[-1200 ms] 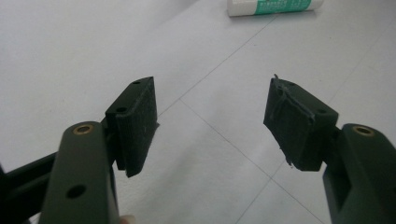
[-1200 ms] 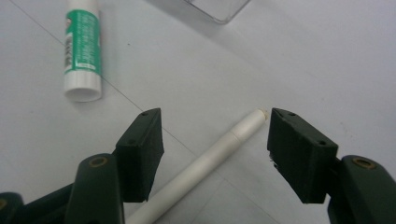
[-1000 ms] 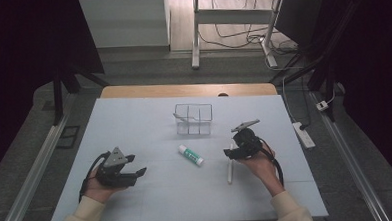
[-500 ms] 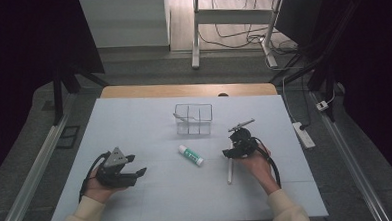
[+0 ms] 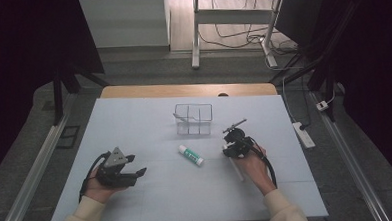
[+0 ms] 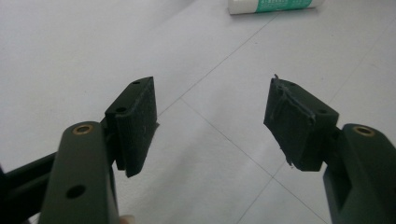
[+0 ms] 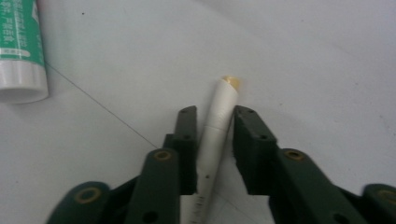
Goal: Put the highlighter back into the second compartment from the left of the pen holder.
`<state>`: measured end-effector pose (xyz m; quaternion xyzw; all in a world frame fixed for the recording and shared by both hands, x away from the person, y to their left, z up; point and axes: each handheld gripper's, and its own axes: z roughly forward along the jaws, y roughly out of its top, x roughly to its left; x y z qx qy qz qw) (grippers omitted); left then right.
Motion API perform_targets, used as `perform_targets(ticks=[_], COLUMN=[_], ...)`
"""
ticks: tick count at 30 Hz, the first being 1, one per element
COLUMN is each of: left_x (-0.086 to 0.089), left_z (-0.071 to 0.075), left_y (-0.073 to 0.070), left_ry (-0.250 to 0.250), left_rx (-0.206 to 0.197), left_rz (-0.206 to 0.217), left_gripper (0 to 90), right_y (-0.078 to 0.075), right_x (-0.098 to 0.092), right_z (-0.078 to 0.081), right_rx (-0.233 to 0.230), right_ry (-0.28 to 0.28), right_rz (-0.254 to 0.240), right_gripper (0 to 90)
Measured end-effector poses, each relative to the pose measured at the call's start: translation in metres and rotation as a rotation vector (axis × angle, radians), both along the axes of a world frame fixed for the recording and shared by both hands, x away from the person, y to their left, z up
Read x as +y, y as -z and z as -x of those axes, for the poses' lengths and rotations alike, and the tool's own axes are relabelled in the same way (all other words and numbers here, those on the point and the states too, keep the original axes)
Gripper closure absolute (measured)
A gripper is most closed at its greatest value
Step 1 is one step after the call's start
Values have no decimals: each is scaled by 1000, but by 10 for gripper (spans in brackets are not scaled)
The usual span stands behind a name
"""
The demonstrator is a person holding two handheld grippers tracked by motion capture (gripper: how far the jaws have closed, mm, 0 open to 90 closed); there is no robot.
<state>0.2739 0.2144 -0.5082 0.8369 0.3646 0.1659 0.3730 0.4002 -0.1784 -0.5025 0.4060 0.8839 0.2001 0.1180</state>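
Right gripper [image 7: 212, 126] has just closed, clamped on white pen [image 7: 215, 135] beside glue stick [image 5: 191, 154]; lift and placement remain. Left gripper [image 6: 210, 121] gapes, idle.

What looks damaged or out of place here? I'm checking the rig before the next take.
The pad of the left gripper is frayed and peeling on the right-hand jaw in the left gripper view. Otherwise nothing stands out: the right gripper has just closed on the white pen, and the green-and-white glue stick lies flat on the table.
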Motion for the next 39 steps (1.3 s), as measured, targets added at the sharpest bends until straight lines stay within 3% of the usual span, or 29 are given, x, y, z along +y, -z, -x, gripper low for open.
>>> perform_targets(ticks=[9, 15, 39], left_x=[0, 1, 3], left_z=[0, 0, 0], left_y=[0, 0, -1], left_ry=[-1, -3, -9], left_rx=[-2, -3, -6], left_rz=[-1, 2, 6], left_gripper=[347, 346, 347], right_y=[0, -3, -48], right_x=[0, -3, -28], right_z=[0, 0, 9], right_rx=[1, -10, -130], right_ry=[-18, -39, -41], right_rz=[1, -26, -265], right_gripper=[782, 784, 785])
